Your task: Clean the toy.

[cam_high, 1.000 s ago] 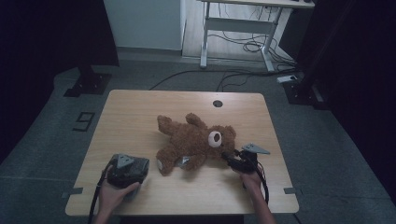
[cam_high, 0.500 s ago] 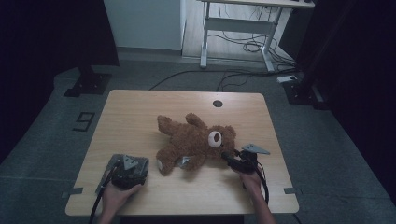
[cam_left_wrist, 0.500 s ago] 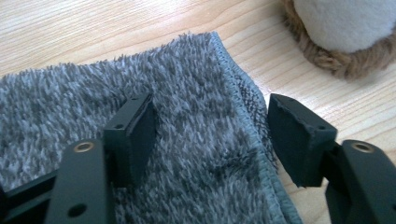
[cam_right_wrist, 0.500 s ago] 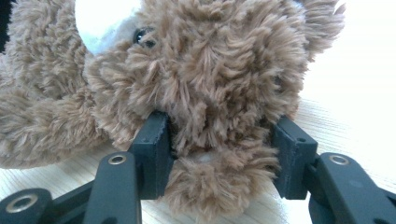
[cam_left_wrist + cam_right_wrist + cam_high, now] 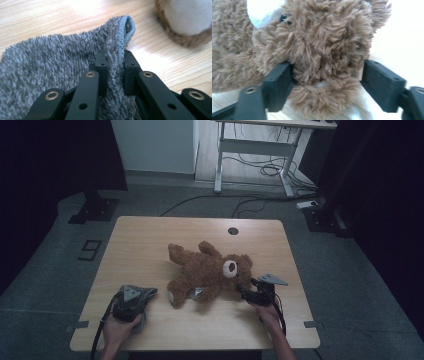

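Observation:
A brown teddy bear (image 5: pixel 210 272) lies on its back in the middle of the wooden table (image 5: pixel 150 235), head towards the right. My right gripper (image 5: pixel 243 290) is at its head. In the right gripper view the jaws (image 5: pixel 325 75) have just been opening and stand open on either side of the furry head (image 5: pixel 324 45). A grey fuzzy cloth (image 5: pixel 145 294) lies at the front left. My left gripper (image 5: pixel 140 297) has just been closing, and its pads (image 5: pixel 113 56) are shut on the cloth's hemmed edge (image 5: pixel 117 37). The bear's pale foot (image 5: pixel 187 15) lies beyond.
A round cable hole (image 5: pixel 233 230) sits near the table's far edge. On the floor behind stand a white desk frame (image 5: pixel 250 150) with loose cables, and black stand bases at left (image 5: pixel 92 210) and right (image 5: pixel 322 217).
My left hand and the grey cloth have shifted slightly near the front left edge. The bear and my right hand have kept their place.

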A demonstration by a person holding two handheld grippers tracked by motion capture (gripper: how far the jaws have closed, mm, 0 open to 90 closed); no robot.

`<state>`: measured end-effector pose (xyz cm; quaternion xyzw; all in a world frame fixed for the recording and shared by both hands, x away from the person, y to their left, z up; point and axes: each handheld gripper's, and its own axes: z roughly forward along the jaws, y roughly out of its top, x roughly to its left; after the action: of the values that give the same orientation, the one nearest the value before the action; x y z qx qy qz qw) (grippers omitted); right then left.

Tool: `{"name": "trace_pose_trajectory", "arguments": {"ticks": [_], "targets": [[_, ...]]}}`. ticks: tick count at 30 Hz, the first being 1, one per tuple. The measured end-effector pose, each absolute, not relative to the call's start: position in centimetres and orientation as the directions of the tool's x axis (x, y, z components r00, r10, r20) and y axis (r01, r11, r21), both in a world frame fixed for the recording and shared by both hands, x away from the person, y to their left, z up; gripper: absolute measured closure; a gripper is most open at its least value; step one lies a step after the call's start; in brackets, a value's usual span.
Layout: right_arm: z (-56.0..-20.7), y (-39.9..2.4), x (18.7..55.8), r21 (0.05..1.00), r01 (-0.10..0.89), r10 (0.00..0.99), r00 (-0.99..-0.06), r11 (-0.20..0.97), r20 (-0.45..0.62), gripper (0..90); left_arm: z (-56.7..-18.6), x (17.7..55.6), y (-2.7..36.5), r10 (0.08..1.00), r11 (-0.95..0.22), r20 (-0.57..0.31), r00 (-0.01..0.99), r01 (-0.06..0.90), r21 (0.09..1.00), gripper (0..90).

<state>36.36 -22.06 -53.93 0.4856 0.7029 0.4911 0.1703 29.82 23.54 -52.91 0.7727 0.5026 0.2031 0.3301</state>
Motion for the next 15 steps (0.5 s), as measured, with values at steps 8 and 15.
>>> {"name": "trace_pose_trajectory", "arguments": {"ticks": [8, 15], "targets": [[-54.0, -21.6, 36.9, 0.846, 0.528, 0.806, -0.530, 0.070, 0.263, 42.4, -50.4, 29.2, 22.7, 0.877, -0.244, -0.067, 0.476, 0.561, 0.791, 78.7], [-54.0, -21.5, 36.8, 0.846, 0.525, 0.797, -0.548, 0.092, 0.253, 59.4, -47.0, 29.5, 19.5, 0.827, -0.260, -0.056, 0.559, 0.468, 0.844, 78.7]]}}
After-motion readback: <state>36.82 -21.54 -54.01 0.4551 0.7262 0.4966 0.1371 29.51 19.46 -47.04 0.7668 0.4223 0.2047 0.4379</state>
